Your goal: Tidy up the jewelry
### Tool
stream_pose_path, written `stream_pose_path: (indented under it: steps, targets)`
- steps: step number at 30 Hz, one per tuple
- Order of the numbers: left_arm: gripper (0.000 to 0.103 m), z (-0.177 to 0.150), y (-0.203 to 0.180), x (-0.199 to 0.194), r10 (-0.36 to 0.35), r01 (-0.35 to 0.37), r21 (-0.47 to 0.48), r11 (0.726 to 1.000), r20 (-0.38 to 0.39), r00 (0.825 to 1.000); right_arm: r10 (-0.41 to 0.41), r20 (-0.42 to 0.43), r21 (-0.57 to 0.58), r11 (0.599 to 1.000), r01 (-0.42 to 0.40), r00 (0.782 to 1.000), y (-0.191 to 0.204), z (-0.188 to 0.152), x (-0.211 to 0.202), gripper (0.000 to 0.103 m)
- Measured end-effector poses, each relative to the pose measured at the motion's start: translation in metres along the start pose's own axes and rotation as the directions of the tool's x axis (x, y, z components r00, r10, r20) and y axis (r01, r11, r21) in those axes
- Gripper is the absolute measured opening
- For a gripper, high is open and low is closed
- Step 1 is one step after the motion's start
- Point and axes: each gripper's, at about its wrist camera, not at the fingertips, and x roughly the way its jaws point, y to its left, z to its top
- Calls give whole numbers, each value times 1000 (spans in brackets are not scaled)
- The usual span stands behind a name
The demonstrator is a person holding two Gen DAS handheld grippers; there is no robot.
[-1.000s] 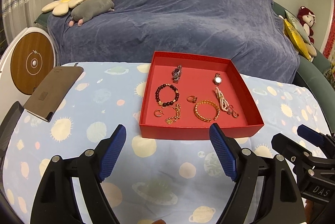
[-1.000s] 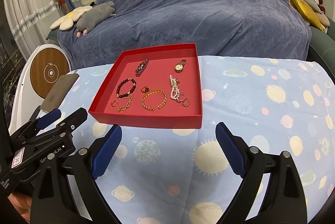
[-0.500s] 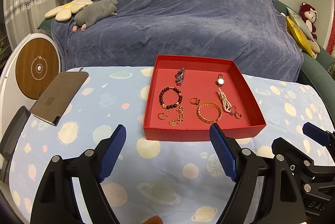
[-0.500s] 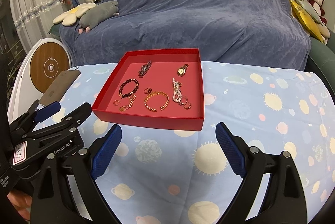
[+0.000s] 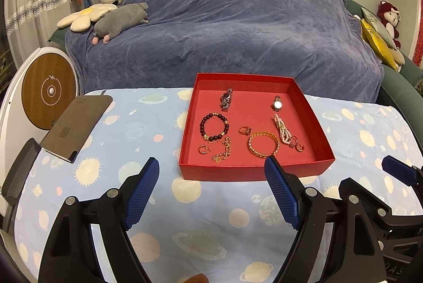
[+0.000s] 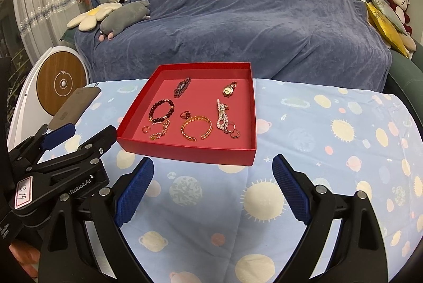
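Left wrist view first: I see a brown notebook (image 5: 76, 124) lying flat at the left edge of the table, on the pale blue planet-print cloth (image 5: 137, 129). My left gripper (image 5: 211, 190) hangs over bare cloth with its blue pads spread wide and nothing between them, just short of the red tray (image 5: 253, 173). Inside the tray, from left to right, lie a dark bead bracelet (image 5: 214, 127) with a small gold hoop (image 5: 203, 149) and a gold chain (image 5: 223, 149) just in front of it, a dark metal watch (image 5: 226, 99) toward the back wall, a ring (image 5: 244, 130) near the middle, an open gold bangle (image 5: 263, 148), a pearl strand (image 5: 282, 130) with a cluster of small rings (image 5: 296, 144) at its near end, and a gold watch with a pale dial (image 5: 277, 103) behind them. At the far right of this view my right gripper (image 5: 391, 177) pokes in over the cloth. From the right wrist view, the left gripper (image 6: 84, 135) sits beside the tray's (image 6: 185, 151) near left corner, and my right gripper (image 6: 212, 188) is likewise wide open and empty, held over the cloth near the tray's front wall. A blue-covered sofa (image 6: 238, 26) fills the background.
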Motion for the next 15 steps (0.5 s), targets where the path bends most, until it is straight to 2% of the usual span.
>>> stream_pose_path:
  steps: [15]
  targets:
    - [79, 3, -2, 1, 8, -8, -2, 1000, 6, 1000, -7, 4, 19, 1000, 7, 1000, -6, 1, -1, 89]
